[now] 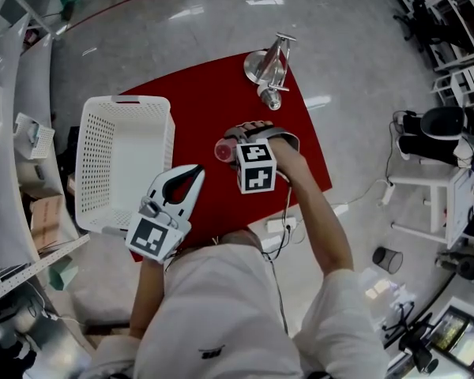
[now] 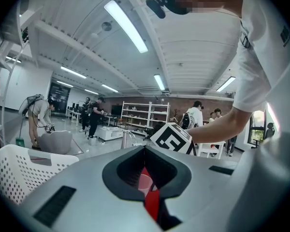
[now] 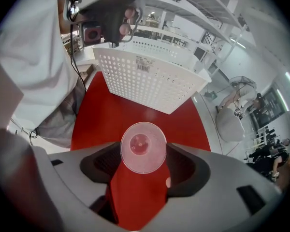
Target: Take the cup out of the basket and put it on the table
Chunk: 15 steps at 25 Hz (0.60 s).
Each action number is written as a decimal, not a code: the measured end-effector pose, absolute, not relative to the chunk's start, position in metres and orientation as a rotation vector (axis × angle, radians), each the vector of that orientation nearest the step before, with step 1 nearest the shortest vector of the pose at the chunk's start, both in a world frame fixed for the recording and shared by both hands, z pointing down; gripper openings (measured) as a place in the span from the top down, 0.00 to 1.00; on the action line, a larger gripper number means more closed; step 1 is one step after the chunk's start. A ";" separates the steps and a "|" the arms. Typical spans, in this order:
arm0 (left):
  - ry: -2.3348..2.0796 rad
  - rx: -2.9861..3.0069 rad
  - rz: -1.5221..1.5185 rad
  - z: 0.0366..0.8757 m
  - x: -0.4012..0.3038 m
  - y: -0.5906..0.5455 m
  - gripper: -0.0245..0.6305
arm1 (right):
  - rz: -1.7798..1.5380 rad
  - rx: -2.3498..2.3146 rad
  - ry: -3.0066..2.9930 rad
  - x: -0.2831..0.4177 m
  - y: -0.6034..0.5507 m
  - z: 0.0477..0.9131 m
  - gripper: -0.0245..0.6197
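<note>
A clear plastic cup (image 1: 223, 150) hangs just above the red table (image 1: 213, 93), right of the white perforated basket (image 1: 125, 101). My right gripper (image 1: 231, 144) points steeply down and is shut on it. In the right gripper view the cup (image 3: 143, 147) shows as a round disc bridging both jaws, with the basket (image 3: 150, 81) beyond it. My left gripper (image 1: 196, 172) floats at the basket's near right corner, jaws together and nothing held. In its own view the left gripper (image 2: 146, 151) shows only a thin red slit between the jaws.
A shiny metal stand (image 1: 270, 65) sits at the table's far edge. The basket's inside looks empty. A white stool (image 1: 426, 204) and a small dark bin (image 1: 387, 259) stand on the floor to the right. Shelving (image 1: 8, 133) lines the left side.
</note>
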<state>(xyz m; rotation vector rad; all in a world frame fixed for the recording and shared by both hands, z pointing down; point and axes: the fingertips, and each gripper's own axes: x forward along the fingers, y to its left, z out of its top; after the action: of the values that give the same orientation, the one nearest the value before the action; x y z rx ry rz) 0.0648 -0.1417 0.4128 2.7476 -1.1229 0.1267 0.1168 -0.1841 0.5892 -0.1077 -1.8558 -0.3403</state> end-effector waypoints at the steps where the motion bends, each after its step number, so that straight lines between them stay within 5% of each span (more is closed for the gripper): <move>1: -1.117 2.745 0.129 0.414 0.066 -0.142 0.95 | -0.333 -0.106 -1.853 0.118 -0.183 0.593 0.50; 15: -1.059 2.730 0.156 0.430 0.077 -0.141 0.95 | -0.274 -0.079 -1.857 0.126 -0.174 0.635 0.50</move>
<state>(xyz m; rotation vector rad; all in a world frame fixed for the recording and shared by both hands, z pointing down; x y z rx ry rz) 0.0765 -0.1411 0.4298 2.7295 -1.0592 0.1559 0.1256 -0.1743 0.6350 -0.0787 -1.8571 -0.2743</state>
